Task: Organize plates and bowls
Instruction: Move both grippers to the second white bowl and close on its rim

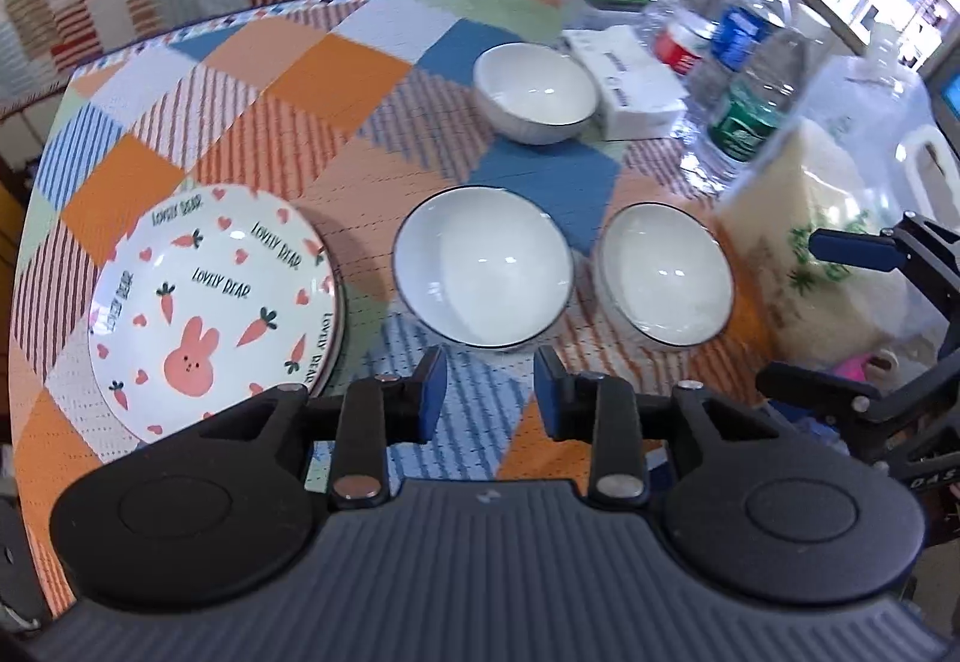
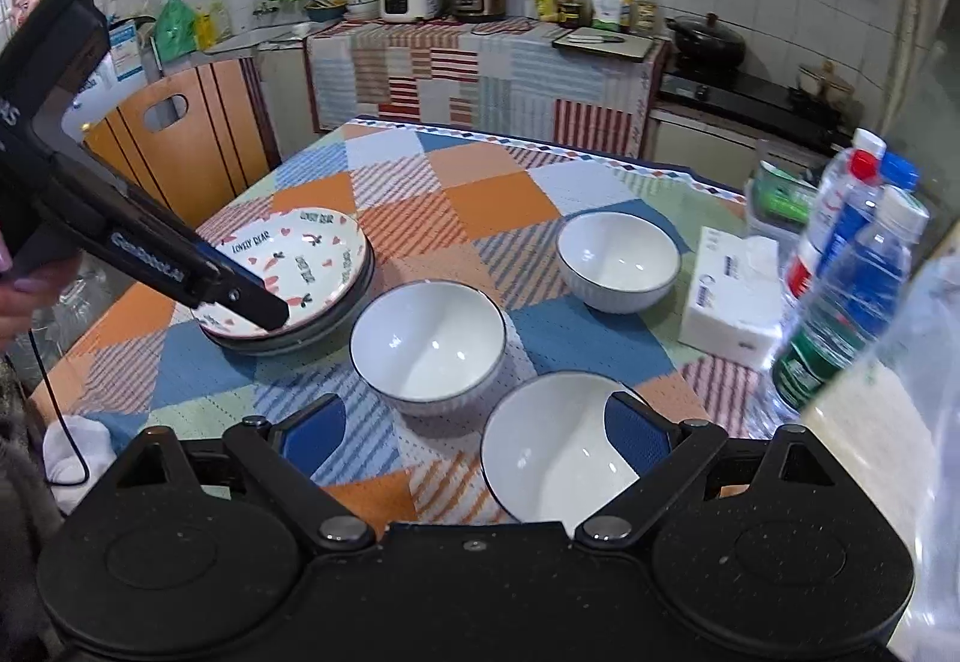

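White-and-pink plate (image 1: 213, 311): ahead-left of the left gripper (image 1: 491, 392), face up, rabbit and carrot print; in the right wrist view it tops a stack of darker plates (image 2: 336, 314).
Left gripper: jaws parted, holding nothing, just short of the middle bowl.
Middle bowl (image 1: 483, 266): straight ahead of the left gripper, upright, empty.
Near bowl (image 2: 561, 452): upright, empty, its rim between the right gripper's (image 2: 477, 437) wide-open fingers.
Far bowl (image 2: 618, 260): beyond both, upright, empty, beside a tissue box (image 2: 732, 296).
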A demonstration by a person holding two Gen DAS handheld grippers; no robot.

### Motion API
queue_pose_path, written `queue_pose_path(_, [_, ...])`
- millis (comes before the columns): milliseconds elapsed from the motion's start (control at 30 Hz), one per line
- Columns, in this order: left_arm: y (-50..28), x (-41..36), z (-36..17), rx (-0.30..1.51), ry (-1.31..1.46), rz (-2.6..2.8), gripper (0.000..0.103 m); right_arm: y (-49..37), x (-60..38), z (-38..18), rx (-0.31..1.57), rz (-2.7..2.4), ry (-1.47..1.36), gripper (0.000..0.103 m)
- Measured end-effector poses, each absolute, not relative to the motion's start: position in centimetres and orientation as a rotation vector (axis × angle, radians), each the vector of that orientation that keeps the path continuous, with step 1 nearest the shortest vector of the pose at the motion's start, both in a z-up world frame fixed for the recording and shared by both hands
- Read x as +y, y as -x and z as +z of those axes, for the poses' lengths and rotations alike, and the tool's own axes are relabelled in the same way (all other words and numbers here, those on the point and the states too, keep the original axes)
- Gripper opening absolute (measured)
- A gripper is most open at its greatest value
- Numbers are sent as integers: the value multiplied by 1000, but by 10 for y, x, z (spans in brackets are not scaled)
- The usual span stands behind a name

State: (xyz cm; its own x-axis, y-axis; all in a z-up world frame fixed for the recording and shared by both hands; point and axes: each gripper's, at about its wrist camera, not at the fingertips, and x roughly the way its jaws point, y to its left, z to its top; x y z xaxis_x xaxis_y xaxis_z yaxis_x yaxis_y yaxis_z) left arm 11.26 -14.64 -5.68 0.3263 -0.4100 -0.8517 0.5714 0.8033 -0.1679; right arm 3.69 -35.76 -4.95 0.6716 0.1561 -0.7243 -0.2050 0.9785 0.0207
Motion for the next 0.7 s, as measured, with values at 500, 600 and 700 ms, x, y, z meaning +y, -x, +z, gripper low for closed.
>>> queue_pose_path(500, [-109,-205,-84,1090,-179,-810,55,-31,-357,-99,861,71,197,95])
queue_pose_path(600, [-113,-216,-95,1120,-162,-827,56,-37,-357,-113,889,58,224,95])
queue_pose_path(700, [-118,-228,-109,1166,-137,-837,56,-42,-355,-126,909,54,241,95])
